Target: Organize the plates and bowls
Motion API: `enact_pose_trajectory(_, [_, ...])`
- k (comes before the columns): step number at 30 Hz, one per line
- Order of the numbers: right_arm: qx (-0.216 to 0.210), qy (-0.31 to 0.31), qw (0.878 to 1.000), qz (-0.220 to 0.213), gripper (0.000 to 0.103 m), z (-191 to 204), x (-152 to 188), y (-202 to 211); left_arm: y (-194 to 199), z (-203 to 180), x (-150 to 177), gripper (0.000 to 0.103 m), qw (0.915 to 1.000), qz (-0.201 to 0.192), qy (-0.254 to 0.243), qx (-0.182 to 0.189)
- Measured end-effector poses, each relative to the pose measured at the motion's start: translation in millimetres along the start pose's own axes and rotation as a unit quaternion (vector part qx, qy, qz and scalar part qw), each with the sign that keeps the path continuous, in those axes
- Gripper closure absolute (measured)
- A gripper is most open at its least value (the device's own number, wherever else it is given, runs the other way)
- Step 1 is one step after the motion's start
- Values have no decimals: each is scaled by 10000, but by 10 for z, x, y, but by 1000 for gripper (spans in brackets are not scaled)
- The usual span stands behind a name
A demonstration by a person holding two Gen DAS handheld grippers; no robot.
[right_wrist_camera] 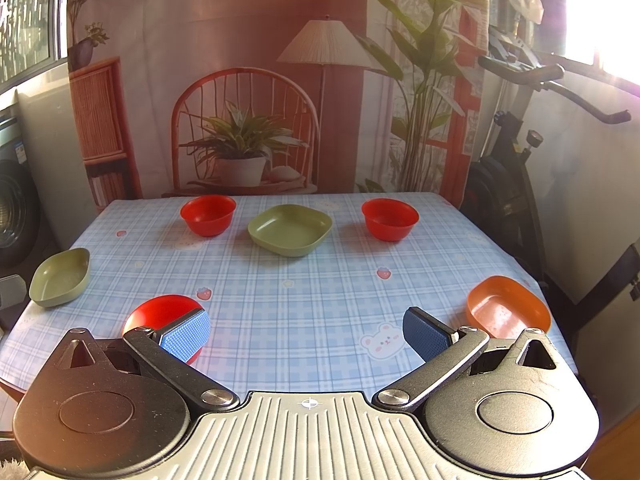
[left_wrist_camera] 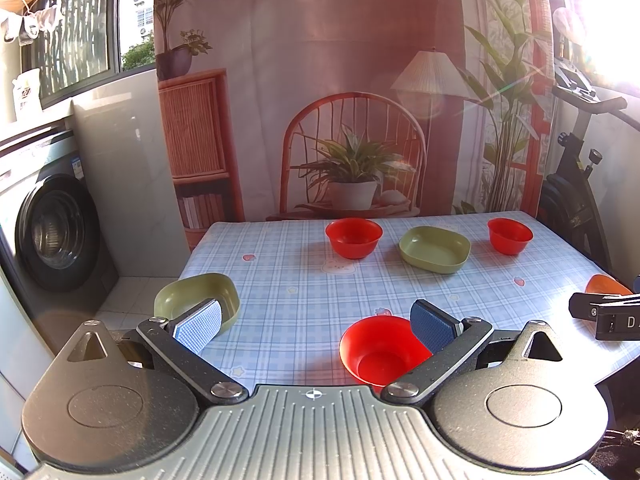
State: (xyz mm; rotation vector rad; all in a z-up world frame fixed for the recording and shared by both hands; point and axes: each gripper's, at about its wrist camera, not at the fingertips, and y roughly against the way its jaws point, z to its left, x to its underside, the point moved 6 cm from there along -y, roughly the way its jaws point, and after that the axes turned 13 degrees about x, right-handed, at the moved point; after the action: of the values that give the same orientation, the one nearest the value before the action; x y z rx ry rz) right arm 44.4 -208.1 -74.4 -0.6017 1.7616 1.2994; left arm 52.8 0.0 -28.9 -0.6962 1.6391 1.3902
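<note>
On the blue checked table (left_wrist_camera: 288,264) stand three red bowls: one near (left_wrist_camera: 380,350), one far middle (left_wrist_camera: 354,237), one far right (left_wrist_camera: 510,235). A green square plate (left_wrist_camera: 434,249) sits between the far bowls. Another green plate (left_wrist_camera: 192,300) lies at the left edge, behind my left fingertip. An orange plate (right_wrist_camera: 506,308) lies at the right edge. My left gripper (left_wrist_camera: 316,322) is open and empty, its right finger over the near red bowl's rim. My right gripper (right_wrist_camera: 306,330) is open and empty above the table's front, the near red bowl (right_wrist_camera: 160,314) behind its left finger.
A washing machine (left_wrist_camera: 52,232) stands left of the table. An exercise bike (right_wrist_camera: 520,152) stands at the right. A printed backdrop (left_wrist_camera: 340,100) hangs behind the table's far edge. The right gripper's body (left_wrist_camera: 608,312) shows at the right of the left wrist view.
</note>
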Motion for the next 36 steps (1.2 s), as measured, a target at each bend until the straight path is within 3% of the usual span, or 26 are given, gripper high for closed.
enact_pose_trajectory(36, [-3, 4, 10000, 7, 0, 5, 3, -1, -12, -10, 13, 1, 10000, 52, 85, 9])
